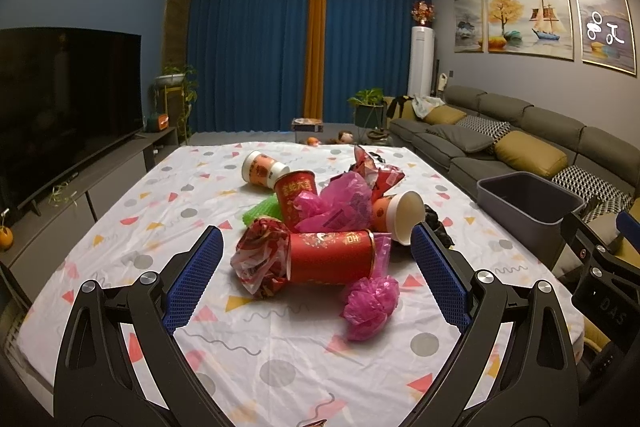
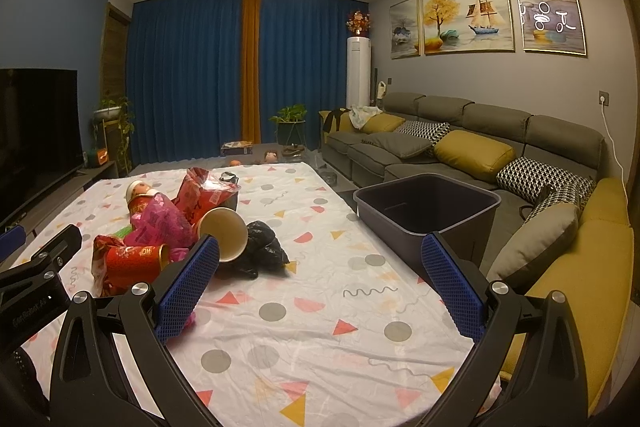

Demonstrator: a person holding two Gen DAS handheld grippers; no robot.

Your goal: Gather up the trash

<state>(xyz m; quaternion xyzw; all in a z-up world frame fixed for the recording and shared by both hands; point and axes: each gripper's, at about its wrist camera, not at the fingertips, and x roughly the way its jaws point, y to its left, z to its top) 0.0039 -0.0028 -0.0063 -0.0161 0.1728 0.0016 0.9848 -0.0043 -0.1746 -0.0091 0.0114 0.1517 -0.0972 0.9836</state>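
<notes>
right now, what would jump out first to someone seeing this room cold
A heap of red paper cups and crumpled pink plastic bags sits mid-table on the white patterned tablecloth, just ahead of the open left gripper. Beyond the table's right edge waits the dark grey plastic bin, apparently empty, backed by the grey sofa with mustard cushions.

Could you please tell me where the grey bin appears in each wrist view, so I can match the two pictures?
Left wrist view: grey bin at the right edge, just beyond the table's right side.
Right wrist view: grey bin right of centre, beyond the right finger.
Shared landmark: the tipped paper cup showing its pale inside.
</notes>
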